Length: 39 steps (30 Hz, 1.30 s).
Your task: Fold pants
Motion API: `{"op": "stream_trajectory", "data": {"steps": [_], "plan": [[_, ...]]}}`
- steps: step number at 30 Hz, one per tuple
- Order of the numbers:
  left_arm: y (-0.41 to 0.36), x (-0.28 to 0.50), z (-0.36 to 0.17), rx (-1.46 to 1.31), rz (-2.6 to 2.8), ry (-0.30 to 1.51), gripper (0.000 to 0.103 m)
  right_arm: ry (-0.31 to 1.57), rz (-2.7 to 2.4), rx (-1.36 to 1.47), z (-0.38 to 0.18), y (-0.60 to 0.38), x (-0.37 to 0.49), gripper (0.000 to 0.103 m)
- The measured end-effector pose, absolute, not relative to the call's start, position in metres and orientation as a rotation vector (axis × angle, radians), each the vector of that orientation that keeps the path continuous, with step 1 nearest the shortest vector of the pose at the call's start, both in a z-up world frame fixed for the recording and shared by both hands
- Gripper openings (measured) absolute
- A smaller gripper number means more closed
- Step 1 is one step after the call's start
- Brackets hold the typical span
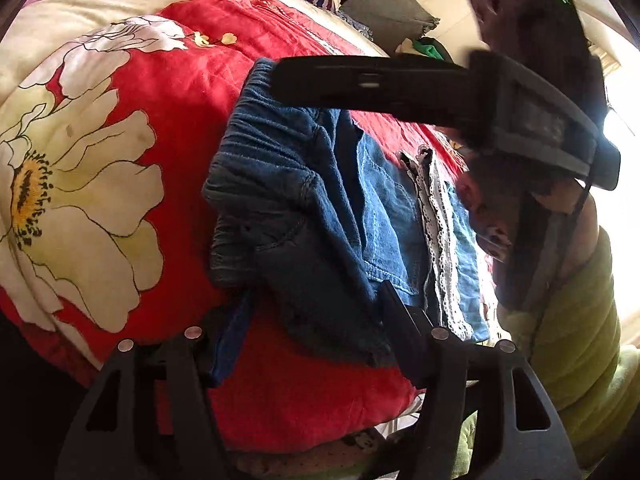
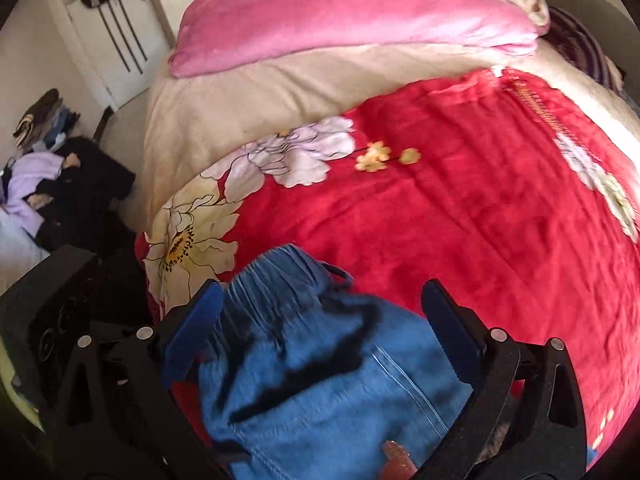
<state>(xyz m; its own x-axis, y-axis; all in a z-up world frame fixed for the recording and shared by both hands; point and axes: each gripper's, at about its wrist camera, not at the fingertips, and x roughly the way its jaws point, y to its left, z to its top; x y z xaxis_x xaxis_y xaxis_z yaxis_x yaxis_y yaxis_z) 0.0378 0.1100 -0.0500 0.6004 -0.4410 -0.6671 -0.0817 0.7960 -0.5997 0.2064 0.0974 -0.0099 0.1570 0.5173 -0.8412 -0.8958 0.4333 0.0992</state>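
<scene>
Blue denim pants (image 1: 320, 216) lie folded in layers on a red flowered blanket (image 1: 180, 92), with the elastic waistband at the far end and lace trim along the right side. My left gripper (image 1: 316, 294) straddles their near edge. Its right finger rests over the denim, and a strip of red shows beside the blue left pad (image 1: 232, 340). In the right wrist view the pants (image 2: 320, 380) are blurred and bunched. My right gripper (image 2: 322, 288) stands wide open around the waistband. A black finger of the right gripper (image 1: 360, 84) reaches across above the waistband in the left wrist view.
A pink quilt (image 2: 340, 12) and a cream cover (image 2: 240, 96) lie farther up the bed. Clothes are piled on the floor (image 2: 60, 184) to the left, near a white door (image 2: 120, 28). A person in a green top (image 1: 580, 340) leans in at the right.
</scene>
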Motion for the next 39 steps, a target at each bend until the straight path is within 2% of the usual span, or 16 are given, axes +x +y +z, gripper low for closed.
{"op": "stream_trajectory", "data": {"steps": [3, 5, 7, 10, 13, 20, 29, 32, 34, 39], "plan": [[0.110, 0.040, -0.052, -0.645, -0.230, 0.917, 0.060, 0.990, 1.105, -0.493, -0.021, 0.109, 0.208, 0.094], [0.111, 0.041, -0.053, -0.649, -0.232, 0.917, 0.060, 1.007, 1.120, -0.503, -0.028, 0.113, 0.208, 0.087], [0.111, 0.044, -0.054, -0.653, -0.232, 0.920, 0.060, 1.033, 1.125, -0.508, -0.036, 0.115, 0.210, 0.054], [0.110, 0.047, -0.056, -0.655, -0.229, 0.925, 0.060, 1.019, 1.153, -0.472, -0.036, 0.107, 0.209, 0.035], [0.109, 0.046, -0.051, -0.648, -0.230, 0.920, 0.060, 1.011, 1.178, -0.384, -0.026, 0.088, 0.213, 0.028], [0.096, 0.057, -0.027, -0.645, -0.286, 0.893, 0.060, 0.909, 1.238, -0.208, 0.013, 0.025, 0.212, 0.027], [0.017, 0.088, 0.006, -0.545, -0.436, 0.880, 0.060, 0.792, 1.197, -0.076, 0.040, -0.063, 0.216, 0.028], [-0.007, 0.099, 0.013, -0.509, -0.476, 0.878, 0.060, 0.765, 1.186, -0.012, 0.041, -0.090, 0.218, 0.039], [-0.026, 0.103, 0.015, -0.475, -0.511, 0.880, 0.060, 0.740, 1.147, 0.047, 0.042, -0.117, 0.220, 0.059], [-0.067, 0.107, -0.001, -0.416, -0.600, 0.946, 0.060, 0.722, 0.994, 0.132, 0.032, -0.183, 0.222, 0.059]]}}
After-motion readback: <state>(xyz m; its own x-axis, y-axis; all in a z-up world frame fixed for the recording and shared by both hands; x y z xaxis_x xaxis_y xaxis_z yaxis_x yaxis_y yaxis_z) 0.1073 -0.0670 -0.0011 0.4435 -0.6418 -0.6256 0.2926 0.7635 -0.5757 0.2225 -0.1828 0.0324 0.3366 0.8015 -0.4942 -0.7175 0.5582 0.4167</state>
